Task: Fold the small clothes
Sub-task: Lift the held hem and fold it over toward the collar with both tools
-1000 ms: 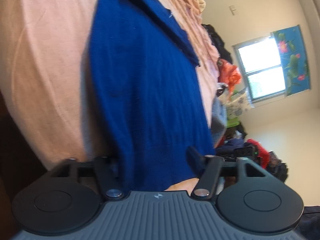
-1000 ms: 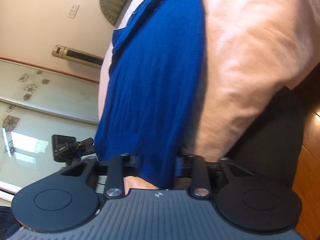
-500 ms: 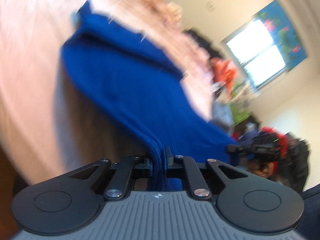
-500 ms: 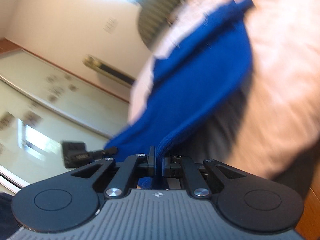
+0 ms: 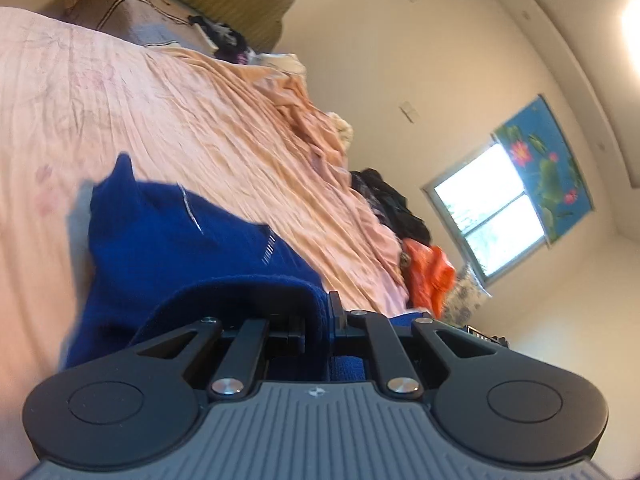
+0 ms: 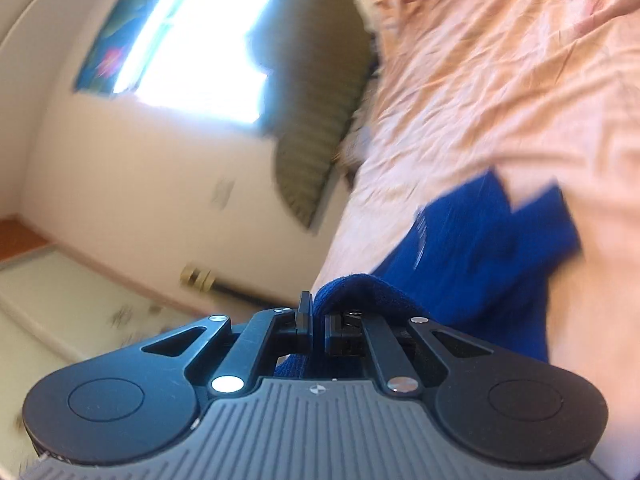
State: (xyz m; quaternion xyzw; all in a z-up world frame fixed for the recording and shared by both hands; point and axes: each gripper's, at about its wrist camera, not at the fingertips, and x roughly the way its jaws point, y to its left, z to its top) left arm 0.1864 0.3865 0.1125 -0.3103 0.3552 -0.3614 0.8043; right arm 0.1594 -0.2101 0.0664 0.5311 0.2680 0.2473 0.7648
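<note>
Left hand-held gripper (image 5: 325,322) clamped on blue garment (image 5: 180,248) hem | right hand-held gripper (image 6: 316,320) likewise pinching the hem | garment lies on the pink bed (image 5: 140,112) — stretching away from both, near edge lifted equally.

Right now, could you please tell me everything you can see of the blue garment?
The blue garment is a deep blue, ribbed-looking knit with a pale stitched line and a small light label. It lies rumpled on the peach bedsheet. Its near edge is lifted, pinched in both the left claw and the right claw.
</note>
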